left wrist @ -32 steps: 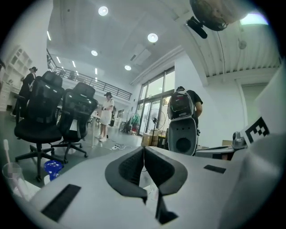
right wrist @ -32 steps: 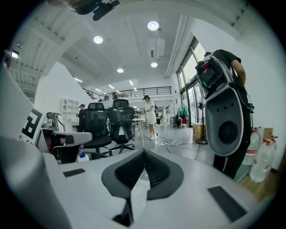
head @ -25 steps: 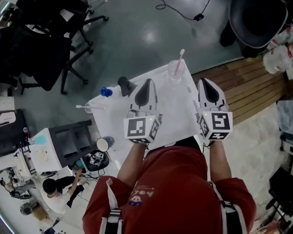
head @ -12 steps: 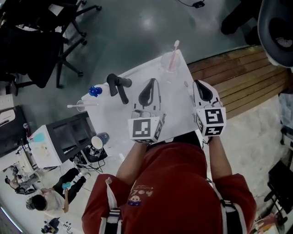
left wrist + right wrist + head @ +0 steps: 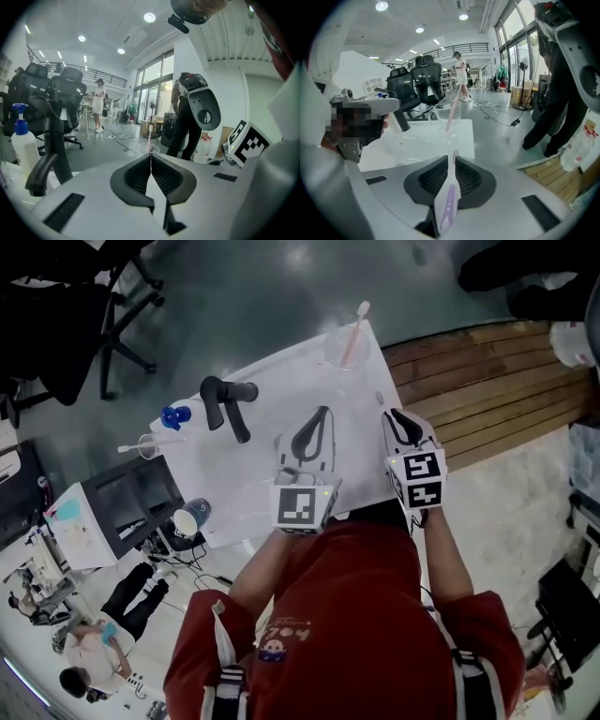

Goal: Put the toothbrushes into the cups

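white table (image 5: 281, 399); right gripper (image 5: 453, 163) jaws pinch purple toothbrush (image 5: 448, 202), left gripper (image 5: 151, 164) jaws pressed together.

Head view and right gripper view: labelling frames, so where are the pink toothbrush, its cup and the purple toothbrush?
pink toothbrush (image 5: 356, 326): head view, handle above the cup rim.
cup (image 5: 332, 343): head view, clear wall.
purple toothbrush (image 5: 449, 200): right gripper view, handle's purple stripe.
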Tool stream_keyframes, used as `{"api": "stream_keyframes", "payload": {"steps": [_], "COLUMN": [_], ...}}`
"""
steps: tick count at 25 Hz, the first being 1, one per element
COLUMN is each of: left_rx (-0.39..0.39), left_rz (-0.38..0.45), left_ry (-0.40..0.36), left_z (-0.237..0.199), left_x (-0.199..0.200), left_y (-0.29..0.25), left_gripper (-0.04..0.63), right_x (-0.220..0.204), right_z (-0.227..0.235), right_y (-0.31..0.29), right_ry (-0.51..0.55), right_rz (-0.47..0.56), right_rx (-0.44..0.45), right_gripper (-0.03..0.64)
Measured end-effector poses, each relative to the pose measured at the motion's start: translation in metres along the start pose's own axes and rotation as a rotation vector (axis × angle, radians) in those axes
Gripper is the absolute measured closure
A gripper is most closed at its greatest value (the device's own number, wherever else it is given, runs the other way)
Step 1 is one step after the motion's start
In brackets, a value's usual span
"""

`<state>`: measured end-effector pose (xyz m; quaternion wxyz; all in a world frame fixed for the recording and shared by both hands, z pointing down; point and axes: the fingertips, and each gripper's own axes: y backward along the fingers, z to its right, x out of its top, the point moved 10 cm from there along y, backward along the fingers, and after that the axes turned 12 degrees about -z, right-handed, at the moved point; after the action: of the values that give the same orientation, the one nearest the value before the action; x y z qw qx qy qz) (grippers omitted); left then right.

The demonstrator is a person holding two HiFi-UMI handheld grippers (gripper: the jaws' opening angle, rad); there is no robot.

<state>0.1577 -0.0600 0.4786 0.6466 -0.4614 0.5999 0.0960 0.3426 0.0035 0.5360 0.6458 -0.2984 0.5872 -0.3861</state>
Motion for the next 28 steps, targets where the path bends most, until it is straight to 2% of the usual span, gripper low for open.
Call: {"api": "stream_keyframes", "payload": {"steps": [4, 10, 14, 20, 25, 28], "left_rx": [0.007, 0.001, -0.015, -0.026, -0.019, -0.013], "left_rz": [-0.012, -0.027, -0.048, -0.074, -0.065, -0.075], "left_ry": [-0.015, 0.005, -0.026, -0.034, -0.026, -0.037], "left_z": [-0.003, -0.010, -0.010, -0.011, -0.018, -0.020], "left_x": [-0.018, -0.036, -0.046, -0.050, -0.049, -0.048], "left_y": [-0.006, -0.013, -0.016, -0.019, -0.020, -0.021], "left_gripper": [0.575, 0.575, 0.575, 0.575, 0.575, 0.575], "right_x": [-0.007, -0.006, -0.002, 0.000, 0.005, 0.007], "right_z": [0.000, -0.003, -0.003, -0.002, -0.004, -0.005], "right_y": [-0.016, -0.034, -0.043, -0.052, -0.056, -0.056], "right_ry": [0.002, 0.015, 0.038, 0.049, 0.054, 0.078], "right_rz": [-0.060, -0.104, -0.128, -0.187, -0.238, -0.253], "right_rx": [0.011, 0.013, 0.004, -0.013, -0.021, -0.014], "right_gripper": [0.558, 0.558, 0.558, 0.557, 0.557, 0.575]}}
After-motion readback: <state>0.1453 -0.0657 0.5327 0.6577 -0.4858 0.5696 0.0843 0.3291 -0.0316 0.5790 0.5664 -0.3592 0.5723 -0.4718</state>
